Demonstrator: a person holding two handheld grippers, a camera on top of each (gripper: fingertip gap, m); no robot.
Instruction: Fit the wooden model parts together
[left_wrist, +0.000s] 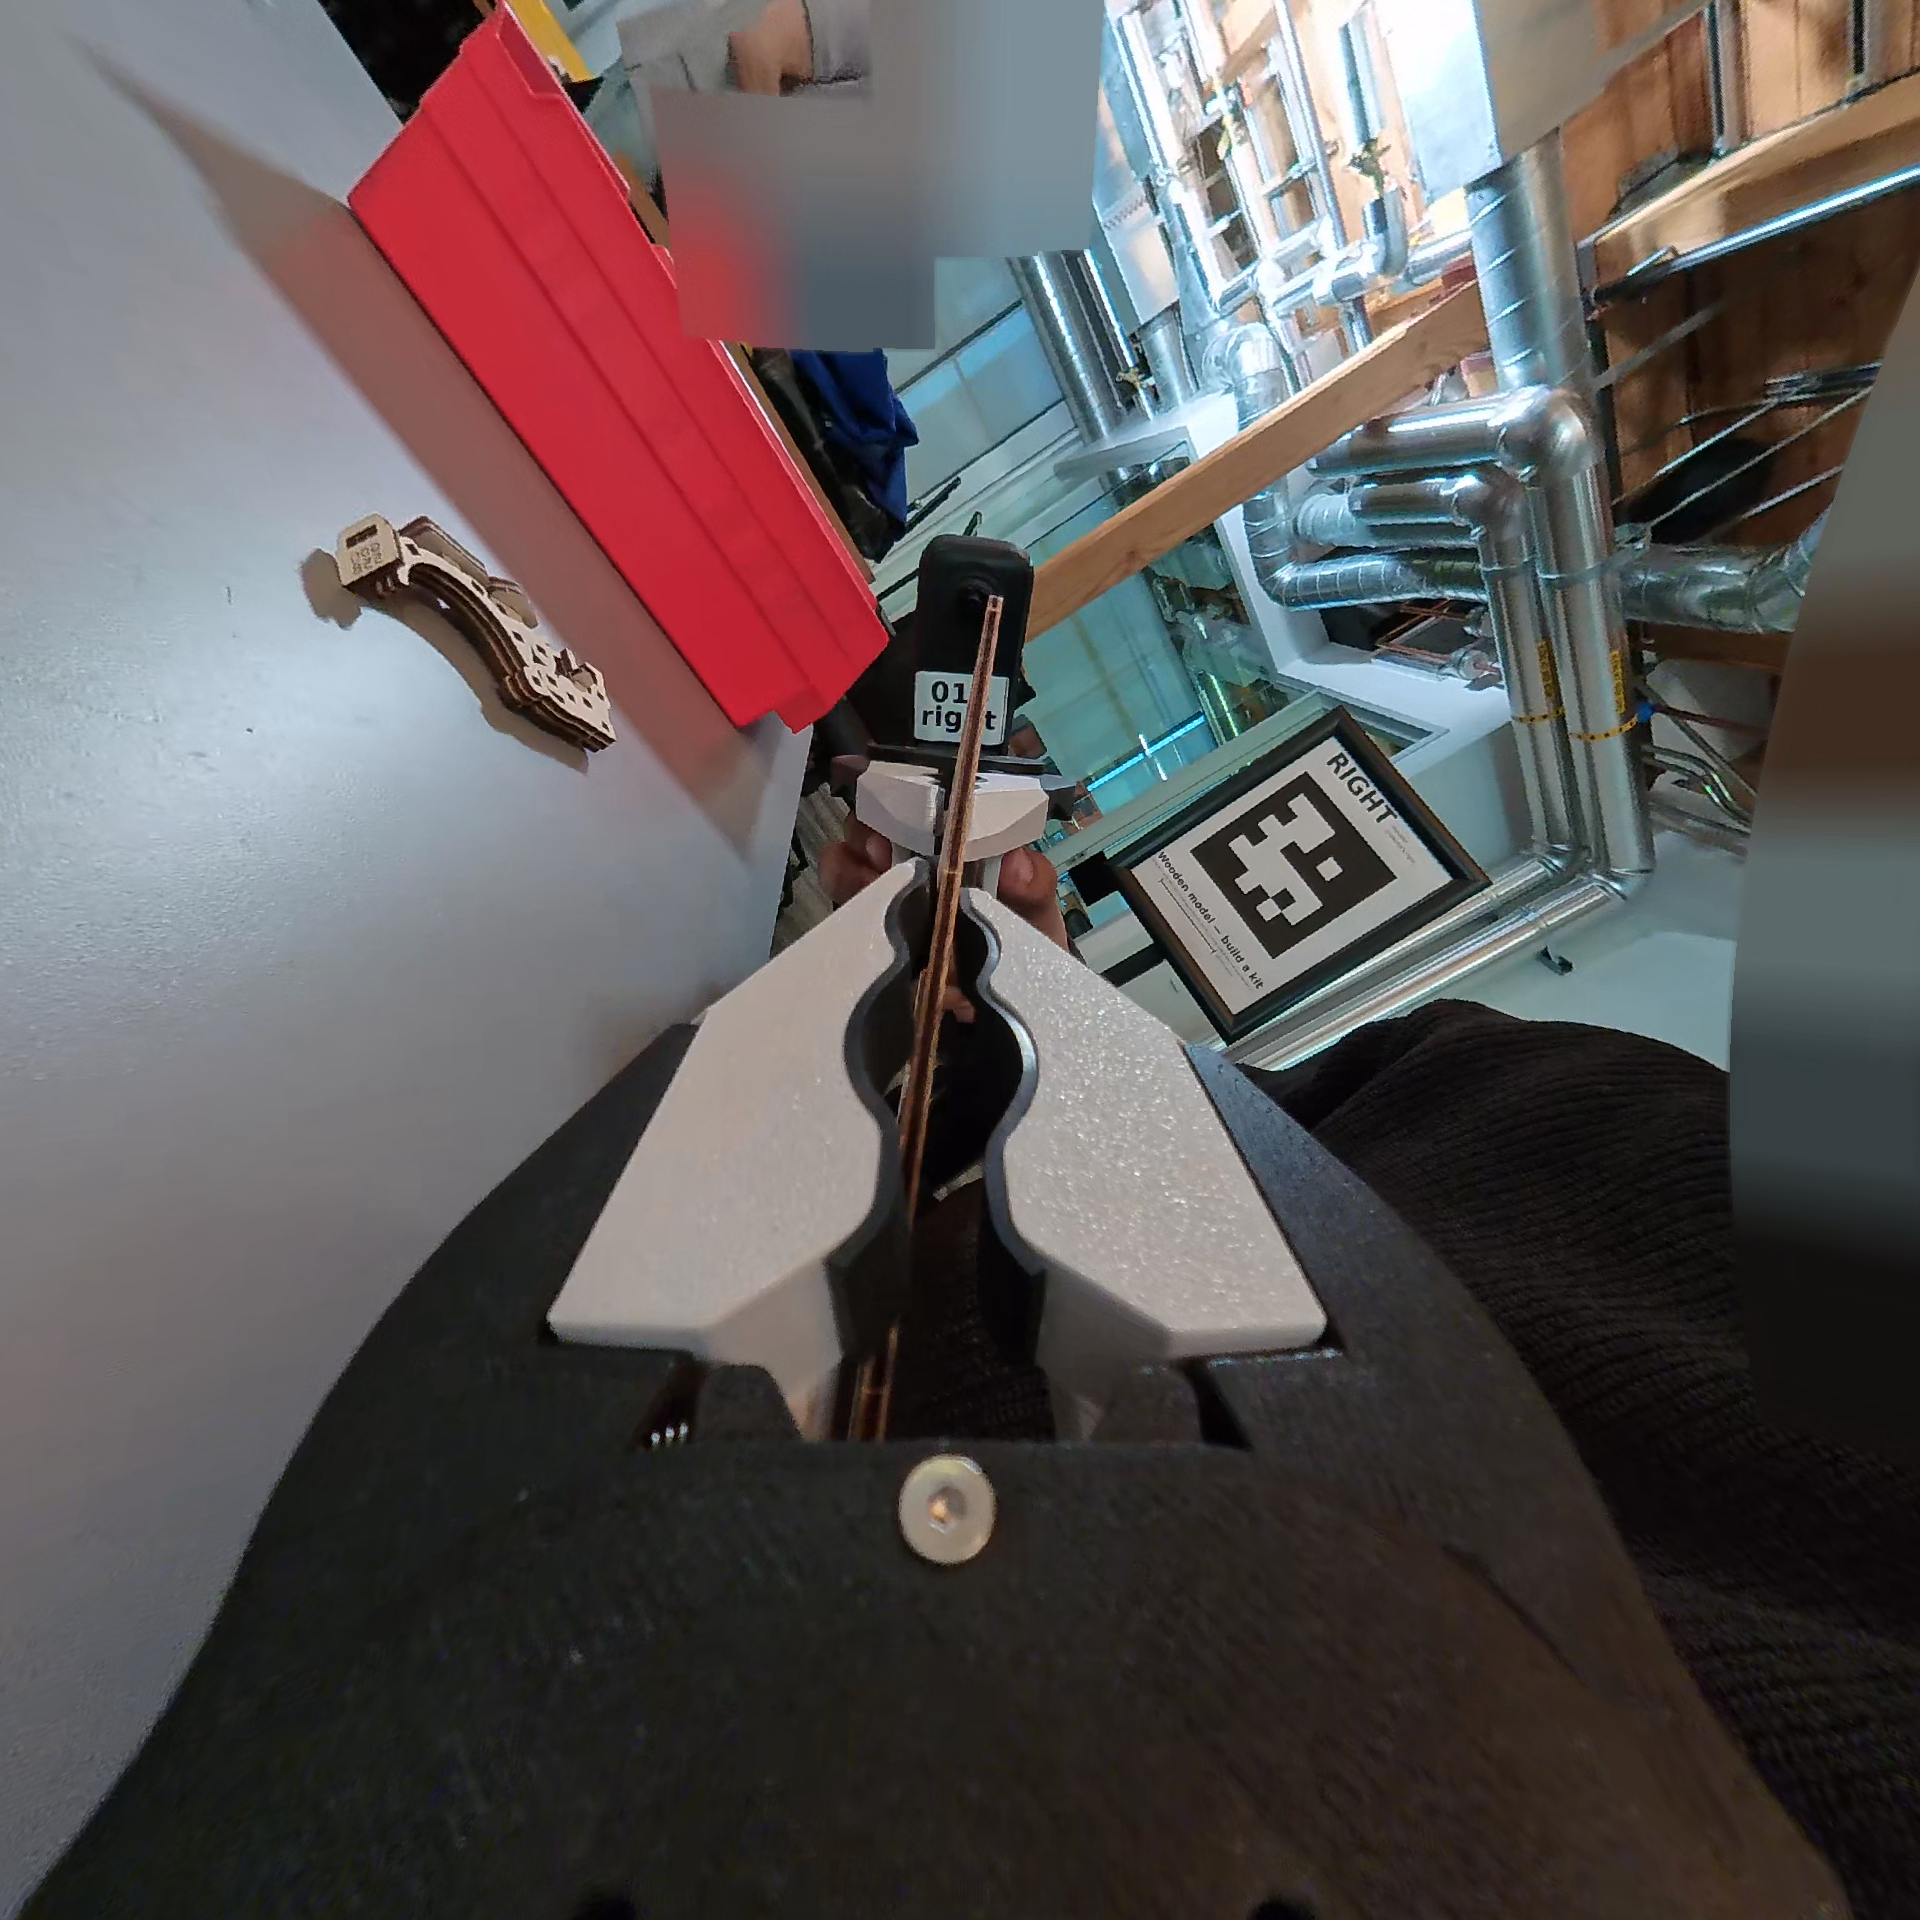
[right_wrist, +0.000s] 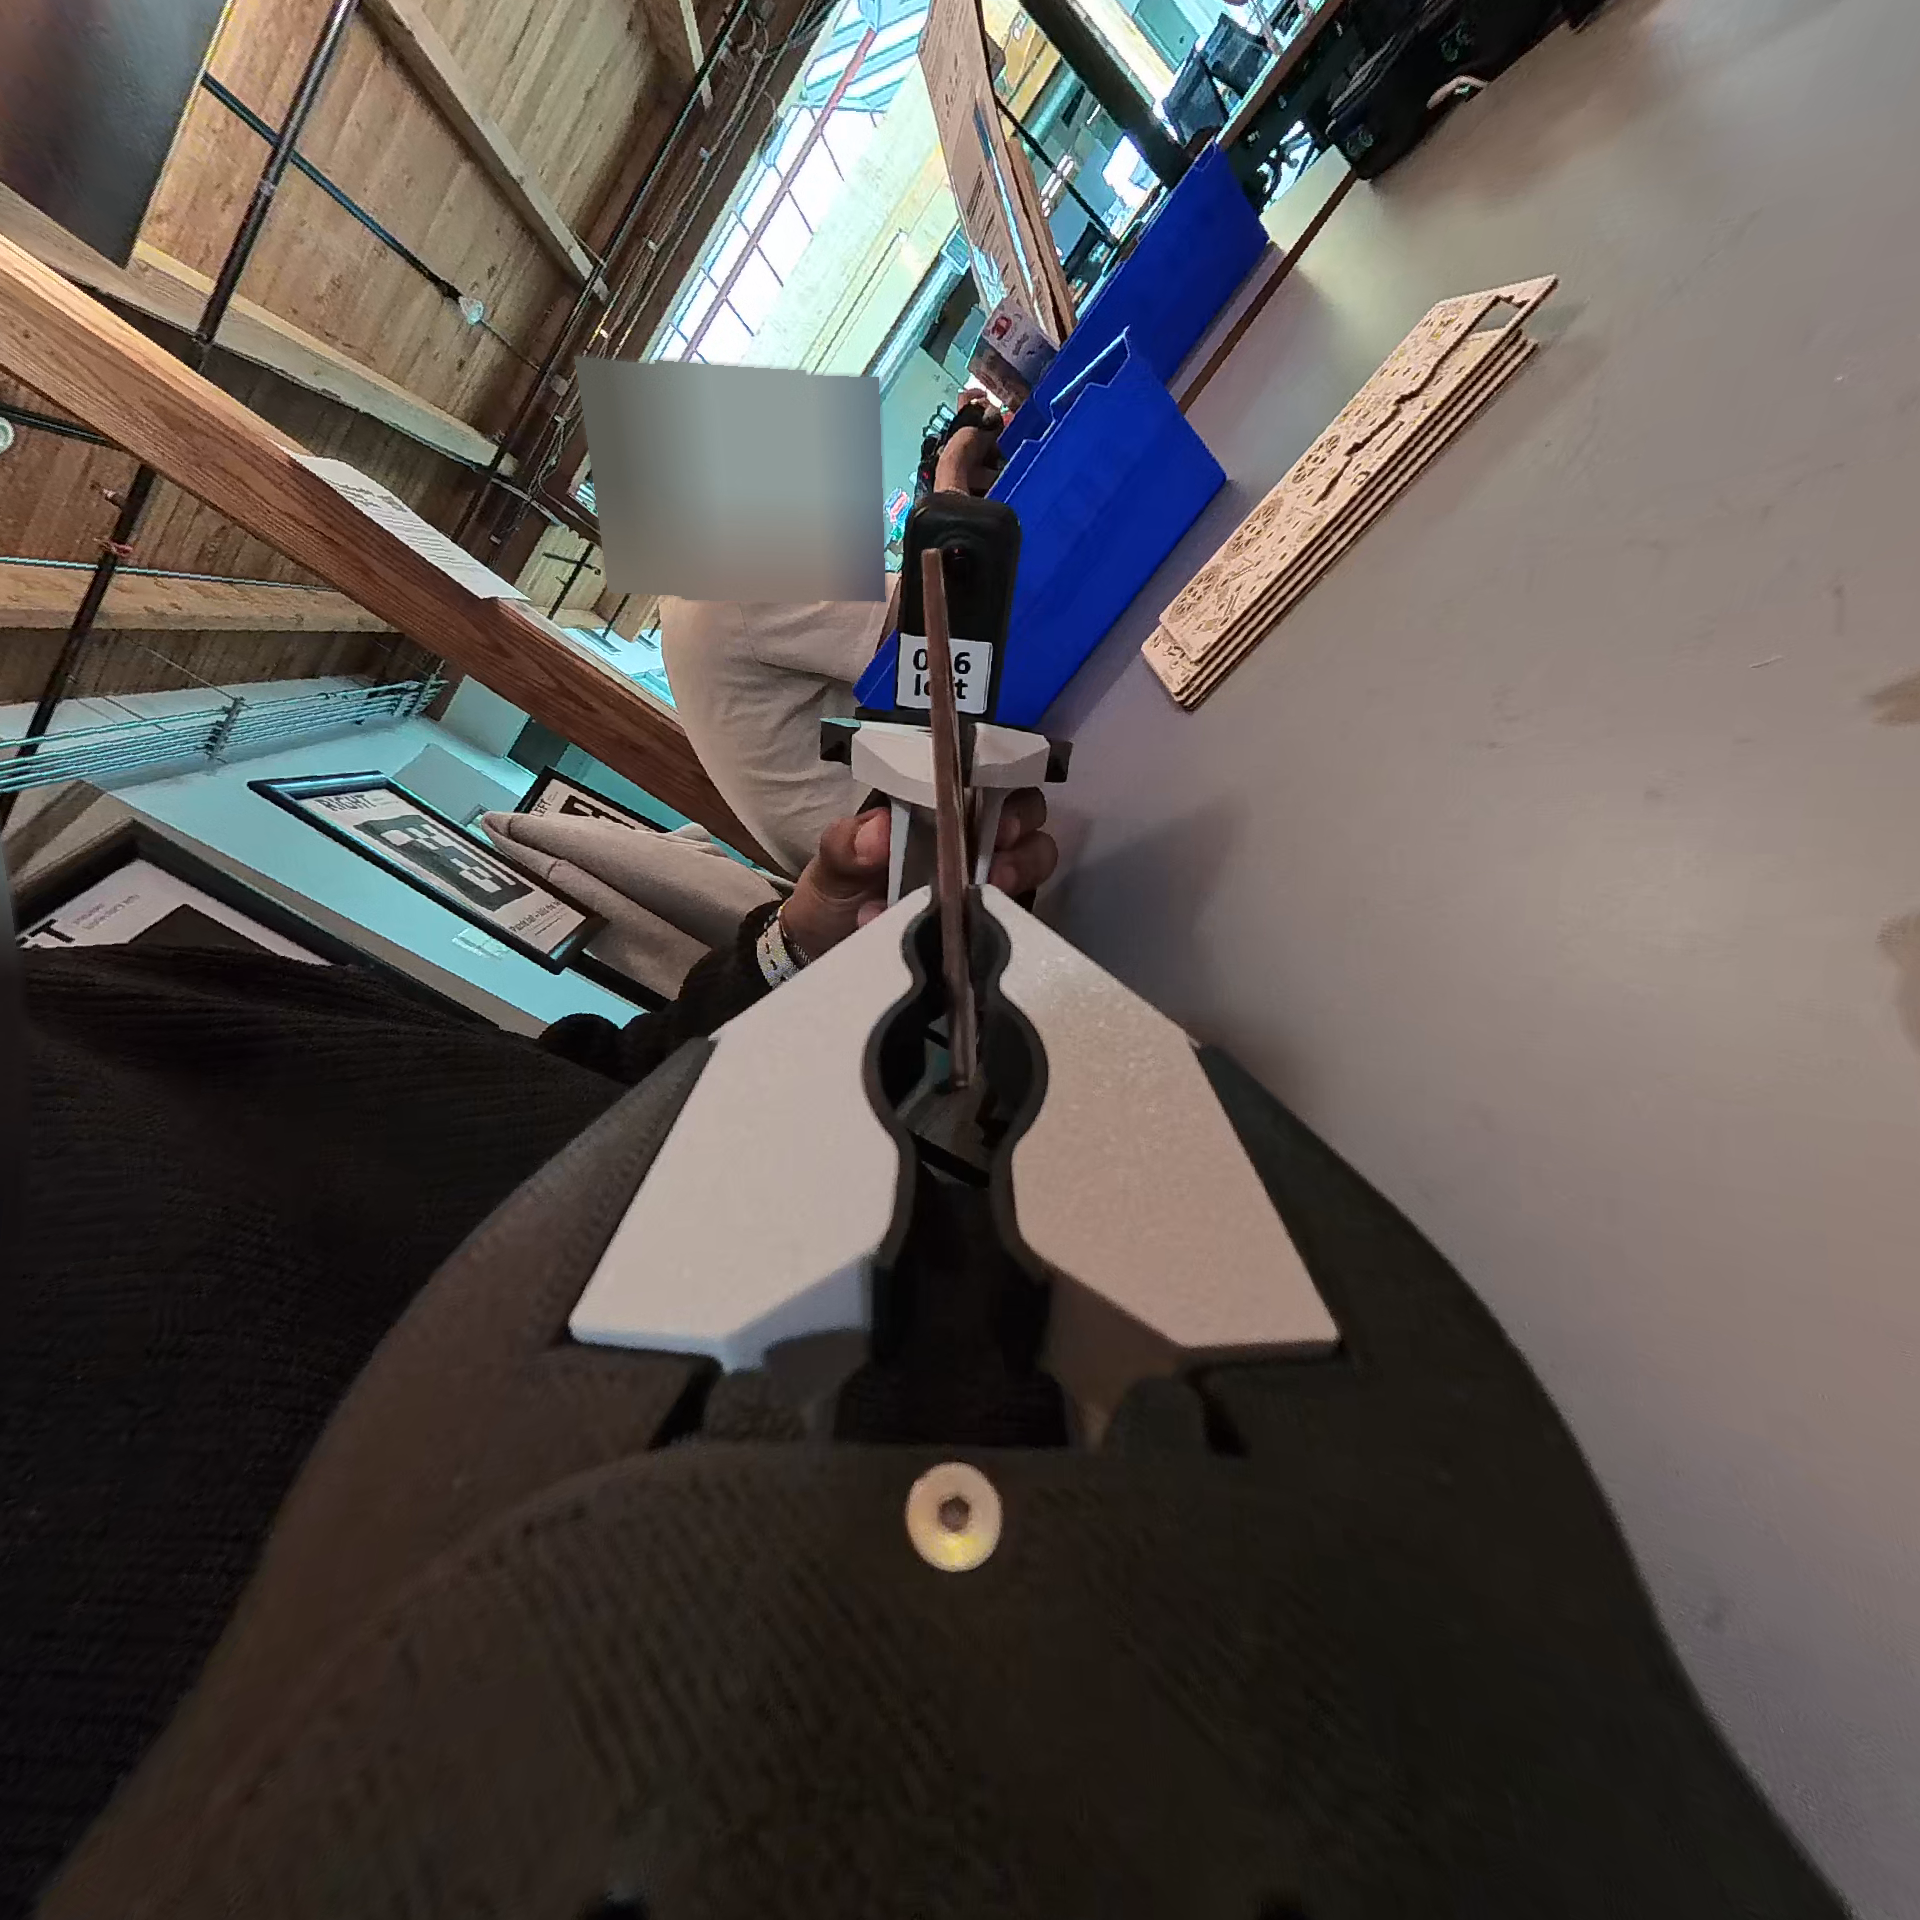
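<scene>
Both grippers face each other, left gripper (left_wrist: 940, 914) and right gripper (right_wrist: 956, 914), each clenched edge-on upon one thin wooden sheet (left_wrist: 961, 831) at frame centre. Upper left, a small wooden assembly (left_wrist: 478, 634) lies on the grey table (left_wrist: 208, 1039) near a red bin (left_wrist: 623, 416); in the right view, stacked wooden sheets (right_wrist: 1351, 488) lie upper right beside blue bins (right_wrist: 1101, 499).

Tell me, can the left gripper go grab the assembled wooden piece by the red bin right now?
Probably not yet: the left gripper is shut on a thin wooden sheet. The assembled piece itself lies unobstructed on the table.
</scene>
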